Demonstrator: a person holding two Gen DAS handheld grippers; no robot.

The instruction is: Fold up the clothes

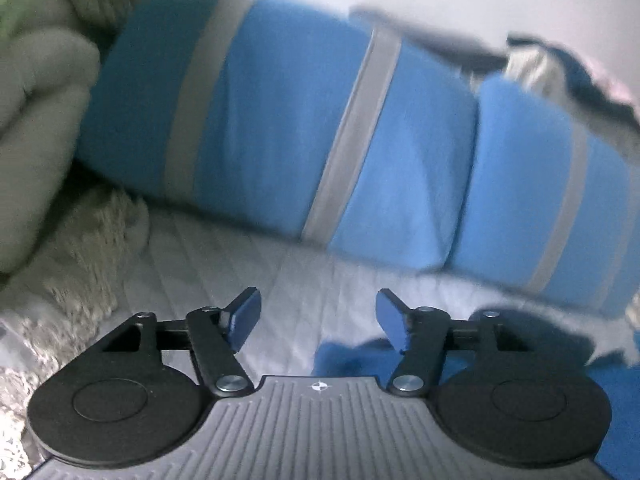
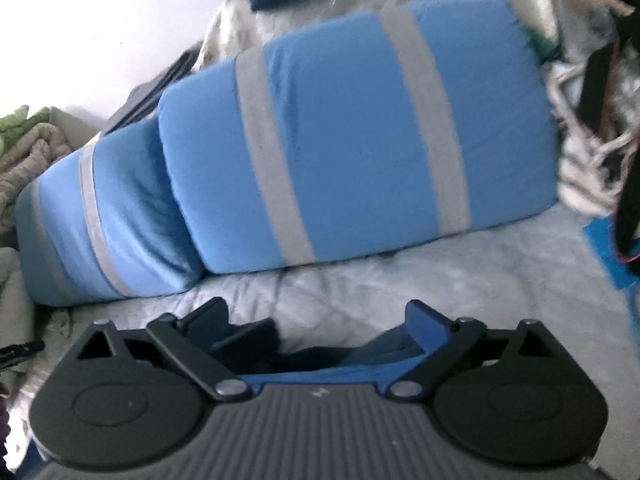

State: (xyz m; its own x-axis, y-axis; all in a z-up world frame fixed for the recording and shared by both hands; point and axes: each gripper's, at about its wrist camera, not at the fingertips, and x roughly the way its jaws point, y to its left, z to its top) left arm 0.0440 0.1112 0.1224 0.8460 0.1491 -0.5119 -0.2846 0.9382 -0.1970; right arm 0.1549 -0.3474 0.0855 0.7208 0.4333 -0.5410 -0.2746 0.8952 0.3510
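Both the left gripper (image 1: 318,320) and right gripper (image 2: 316,330) gape, holding nothing; the blue garment (image 2: 320,376) at lower centre looks soft and limp, so pinch an edge.

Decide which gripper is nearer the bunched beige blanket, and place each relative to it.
Left. The left gripper has the beige blanket close ahead on its left, beside the blue pillows. From the right gripper it lies far off left, beyond those pillows.

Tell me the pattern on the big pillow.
Bright blue with grey bands across the pillow; clearest in the right wrist view.
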